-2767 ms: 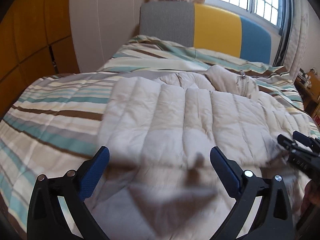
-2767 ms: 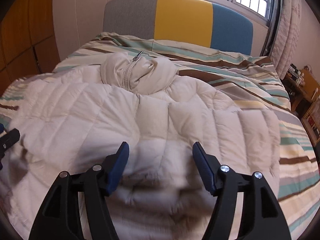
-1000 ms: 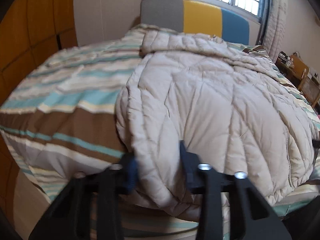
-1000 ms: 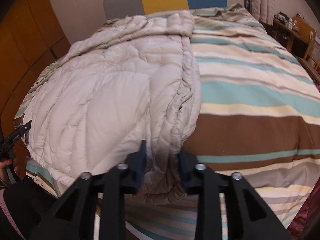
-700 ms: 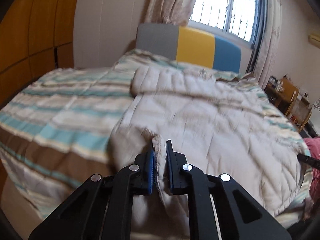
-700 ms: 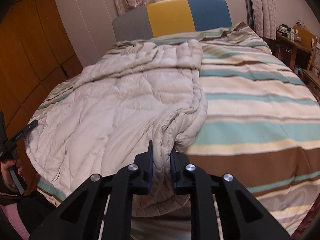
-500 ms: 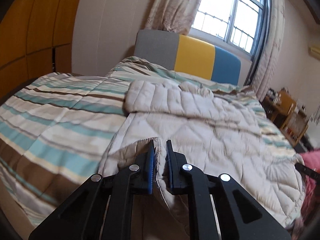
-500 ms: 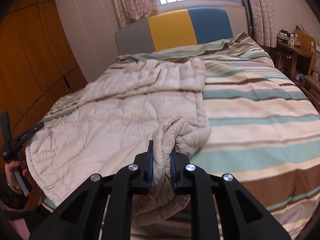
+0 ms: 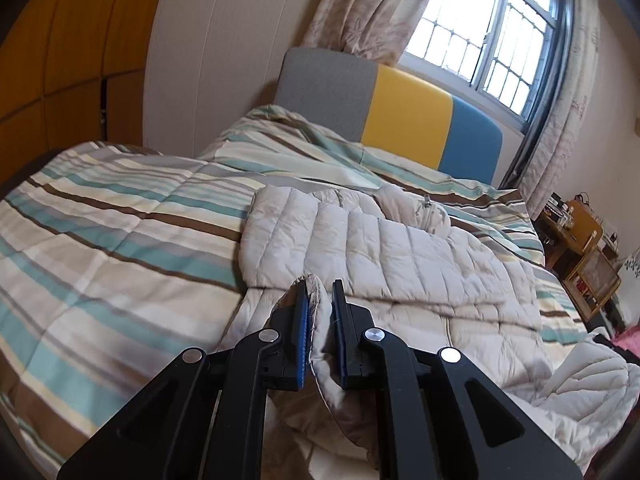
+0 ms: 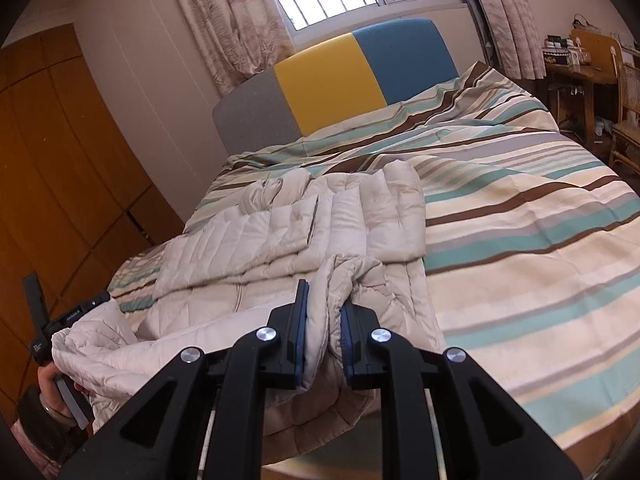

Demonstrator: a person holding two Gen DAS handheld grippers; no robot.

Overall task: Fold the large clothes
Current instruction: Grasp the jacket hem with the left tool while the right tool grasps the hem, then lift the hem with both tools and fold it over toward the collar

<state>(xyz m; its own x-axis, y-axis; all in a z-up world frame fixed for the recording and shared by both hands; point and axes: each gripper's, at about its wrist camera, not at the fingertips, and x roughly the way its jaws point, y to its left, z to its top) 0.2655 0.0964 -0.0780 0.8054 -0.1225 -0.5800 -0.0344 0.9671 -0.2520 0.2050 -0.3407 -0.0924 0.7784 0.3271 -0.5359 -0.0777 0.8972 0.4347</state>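
A beige quilted down jacket lies spread on the striped bed, collar towards the headboard. My left gripper is shut on the jacket's near hem at its left corner, lifted off the bed. My right gripper is shut on the hem's right corner of the same jacket, bunched between the blue pads. In the right wrist view the left gripper shows at the far left, with a hand on it and raised fabric draped over it. The lifted hem hangs between both grippers.
The striped duvet covers the whole bed. A grey, yellow and blue headboard stands under a barred window. Wooden wardrobes line the left side. A wooden table and a wicker chair stand to the right of the bed.
Both grippers shut on the jacket's near hem at the bed's edge, then rose and moved forward over the bed, carrying the hem up towards the upper half of the jacket.
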